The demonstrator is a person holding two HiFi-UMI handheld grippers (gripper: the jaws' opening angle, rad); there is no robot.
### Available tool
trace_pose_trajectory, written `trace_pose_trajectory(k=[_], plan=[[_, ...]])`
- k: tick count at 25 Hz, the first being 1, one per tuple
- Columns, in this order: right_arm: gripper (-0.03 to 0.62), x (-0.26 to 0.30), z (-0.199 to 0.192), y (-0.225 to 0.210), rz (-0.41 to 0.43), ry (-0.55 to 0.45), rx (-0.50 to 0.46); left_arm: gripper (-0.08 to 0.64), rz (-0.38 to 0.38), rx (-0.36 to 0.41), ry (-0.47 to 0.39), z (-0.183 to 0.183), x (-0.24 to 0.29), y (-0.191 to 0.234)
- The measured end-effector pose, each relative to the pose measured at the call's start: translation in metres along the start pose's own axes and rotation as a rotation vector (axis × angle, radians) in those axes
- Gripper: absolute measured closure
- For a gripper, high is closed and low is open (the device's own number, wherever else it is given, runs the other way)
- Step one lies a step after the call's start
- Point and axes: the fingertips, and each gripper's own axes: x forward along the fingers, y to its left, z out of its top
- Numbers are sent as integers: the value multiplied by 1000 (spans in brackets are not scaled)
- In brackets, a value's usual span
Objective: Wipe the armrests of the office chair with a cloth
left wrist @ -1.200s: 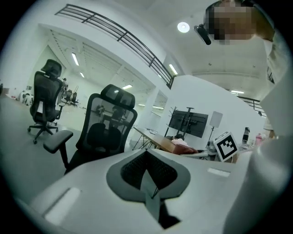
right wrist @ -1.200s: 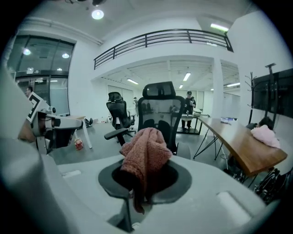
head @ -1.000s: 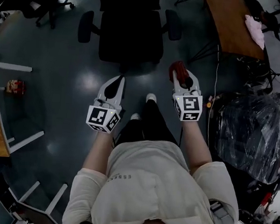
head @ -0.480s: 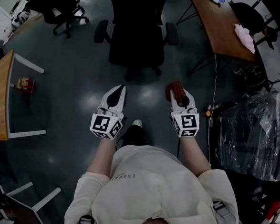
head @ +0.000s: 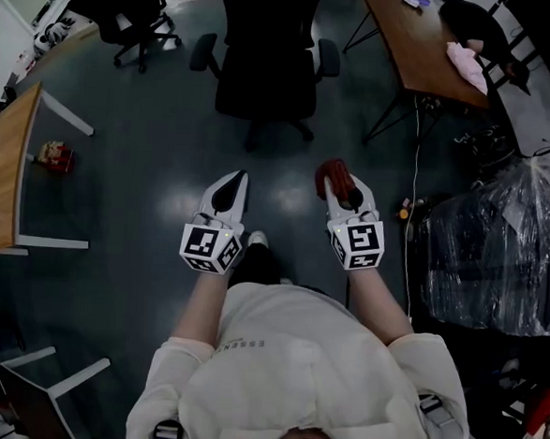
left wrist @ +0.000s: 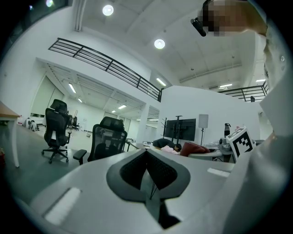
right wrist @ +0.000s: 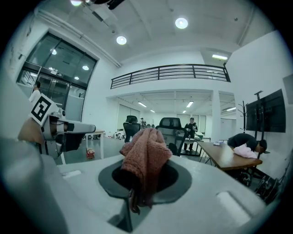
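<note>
A black office chair (head: 267, 63) stands ahead of me on the dark floor, with its armrests at the left (head: 204, 51) and right (head: 329, 56). Both grippers hover at waist height, well short of it. My left gripper (head: 236, 178) is shut with nothing in it; its dark pads (left wrist: 158, 171) meet. My right gripper (head: 334, 179) is shut on a reddish-brown cloth (right wrist: 145, 157), which bunches above its jaws. The cloth (head: 332, 171) also shows as a red lump in the head view. The chair (right wrist: 170, 130) is straight ahead in the right gripper view, and also appears in the left gripper view (left wrist: 107, 137).
A wooden desk (head: 409, 45) with a pink cloth (head: 466, 66) stands at the right. Below it lies a plastic-wrapped bundle (head: 498, 248). Another desk (head: 2, 167) is at the left, with a red item (head: 54, 156) on the floor. A second chair (head: 121, 6) stands far left.
The view has pulled back a little, so the chair sits farther from both grippers. Both grippers stay shut, and the cloth remains in the right one.
</note>
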Motion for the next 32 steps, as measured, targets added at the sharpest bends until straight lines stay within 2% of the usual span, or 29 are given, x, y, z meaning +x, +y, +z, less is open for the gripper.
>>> trace_pose_trajectory(k=[6,15,23,32], plan=[[537,-6,10,15,-11,-8,19,544,-7,11,-19,18,-16,7],[538,22,25,42,-39,-21,20,545,-45,24,-14,32,-19,44],[538,44,32,67,-42,-24,22,543,-36,9,-17,37,-25,82],[538,55,31,76,-55,-24,22,545,-60,7,-19,35,-25,94]])
